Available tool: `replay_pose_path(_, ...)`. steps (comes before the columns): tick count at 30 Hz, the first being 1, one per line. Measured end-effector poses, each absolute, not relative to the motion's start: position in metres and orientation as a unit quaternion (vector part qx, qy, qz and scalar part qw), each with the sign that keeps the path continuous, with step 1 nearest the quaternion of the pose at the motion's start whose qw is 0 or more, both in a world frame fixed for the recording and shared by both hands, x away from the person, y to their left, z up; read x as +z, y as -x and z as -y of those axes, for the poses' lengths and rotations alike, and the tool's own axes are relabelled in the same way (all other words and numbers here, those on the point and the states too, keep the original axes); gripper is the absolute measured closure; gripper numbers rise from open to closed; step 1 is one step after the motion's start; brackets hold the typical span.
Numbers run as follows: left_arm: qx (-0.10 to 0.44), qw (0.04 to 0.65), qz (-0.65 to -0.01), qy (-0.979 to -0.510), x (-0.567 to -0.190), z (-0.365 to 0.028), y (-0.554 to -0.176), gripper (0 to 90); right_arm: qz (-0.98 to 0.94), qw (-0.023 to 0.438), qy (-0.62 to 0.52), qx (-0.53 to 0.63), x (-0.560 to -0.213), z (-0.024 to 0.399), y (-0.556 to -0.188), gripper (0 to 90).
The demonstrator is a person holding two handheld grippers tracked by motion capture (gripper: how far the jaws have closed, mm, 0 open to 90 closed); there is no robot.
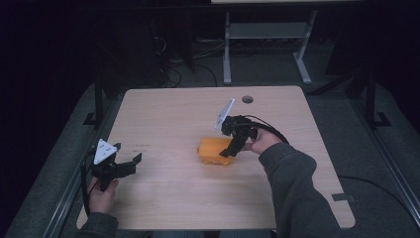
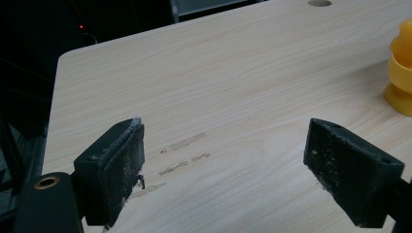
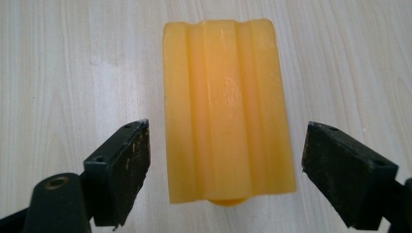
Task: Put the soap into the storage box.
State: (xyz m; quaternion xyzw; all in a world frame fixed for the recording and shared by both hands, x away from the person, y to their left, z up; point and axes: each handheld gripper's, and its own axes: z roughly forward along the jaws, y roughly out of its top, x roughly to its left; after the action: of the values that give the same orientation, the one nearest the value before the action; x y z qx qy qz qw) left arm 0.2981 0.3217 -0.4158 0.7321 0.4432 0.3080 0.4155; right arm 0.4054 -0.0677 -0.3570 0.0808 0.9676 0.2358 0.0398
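A ribbed orange block (image 1: 213,151) lies on the wooden table (image 1: 163,114) near its middle. My right gripper (image 1: 232,147) points down over the block's right end, open. In the right gripper view the orange block (image 3: 227,109) sits between the two spread jaws, with a gap on each side and no contact visible. My left gripper (image 1: 130,163) hovers open near the table's left front edge, held by a hand. Its view has the open left gripper (image 2: 240,170) over bare wood, with nothing between the jaws, and the block's edge (image 2: 401,73) at far right.
A round cable hole (image 1: 247,99) sits near the table's far edge. Faint scuff marks (image 2: 182,155) mark the wood ahead of the left jaws. A dark tape patch (image 1: 343,197) lies at the right front. Behind the table stand another desk's legs (image 1: 227,49) and cables on the floor.
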Motion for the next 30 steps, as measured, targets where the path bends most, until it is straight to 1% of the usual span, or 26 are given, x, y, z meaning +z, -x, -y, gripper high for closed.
replay_pose_path(22, 0.309, 0.412, -0.440, -0.735, -0.416, -0.321, -0.298, 14.2, -0.960, 0.050, -0.111, 0.250, -0.349, 0.104, -0.395, 17.5)
replay_pose_path(24, 0.309, 0.413, -0.440, -0.735, -0.416, -0.321, -0.298, 14.1, -0.960, 0.050, -0.113, 0.252, -0.349, 0.107, -0.394, 19.3)
replay_pose_path(30, 0.309, 0.411, -0.440, -0.736, -0.416, -0.320, -0.298, 14.2, -0.958, 0.053, -0.120, 0.254, -0.349, 0.117, -0.391, 19.4)
